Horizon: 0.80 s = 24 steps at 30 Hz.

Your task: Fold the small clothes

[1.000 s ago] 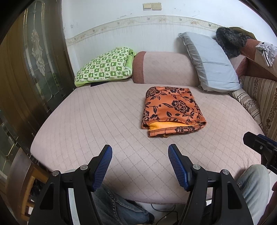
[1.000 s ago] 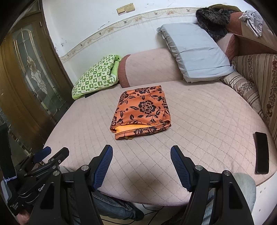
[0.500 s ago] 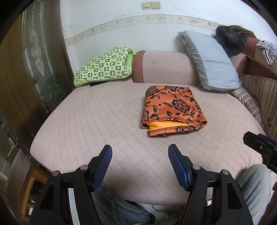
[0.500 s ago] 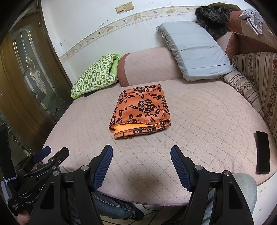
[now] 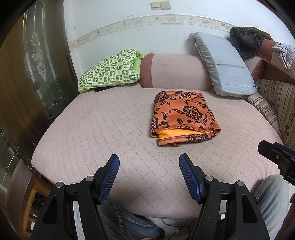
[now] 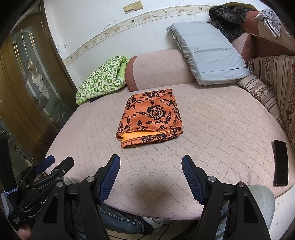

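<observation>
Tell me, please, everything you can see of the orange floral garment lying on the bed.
The orange floral garment is folded into a compact, roughly rectangular bundle. Its outside is smooth orange fabric printed with black flowers and leaves; at the near open edge a fuzzy yellow-orange lining and a stitched hem show. It lies flat on the quilted pink mattress, near the middle, touching nothing else. Both grippers are open and well short of it.

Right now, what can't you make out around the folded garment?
- Folded orange garment: inner layers, hidden by its top fold, both views.
- Dark item: mostly under the green checked pillow.
- Black phone: outside the left view.
- Grey cloth: cut by the frame edge.
</observation>
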Motion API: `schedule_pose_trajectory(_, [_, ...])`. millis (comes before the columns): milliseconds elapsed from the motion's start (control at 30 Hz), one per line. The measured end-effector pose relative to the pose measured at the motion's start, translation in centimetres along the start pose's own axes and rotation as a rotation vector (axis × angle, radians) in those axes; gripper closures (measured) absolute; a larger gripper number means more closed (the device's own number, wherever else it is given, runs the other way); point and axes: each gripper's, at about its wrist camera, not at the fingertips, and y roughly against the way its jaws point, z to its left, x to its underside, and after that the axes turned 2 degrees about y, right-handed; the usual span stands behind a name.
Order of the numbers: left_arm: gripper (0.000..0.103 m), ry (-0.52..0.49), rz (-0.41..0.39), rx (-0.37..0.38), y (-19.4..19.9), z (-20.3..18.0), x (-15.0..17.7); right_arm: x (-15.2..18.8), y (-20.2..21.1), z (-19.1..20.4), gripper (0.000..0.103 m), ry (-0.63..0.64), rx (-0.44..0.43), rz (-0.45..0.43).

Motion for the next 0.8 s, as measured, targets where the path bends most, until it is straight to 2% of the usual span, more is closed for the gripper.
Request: schedule_pose_trajectory(800, [0.036,0.002,-0.020,0.008,-0.58,-0.64,-0.77,-0.90,0.08,0.04,0.032,0.001,0.007,-0.020])
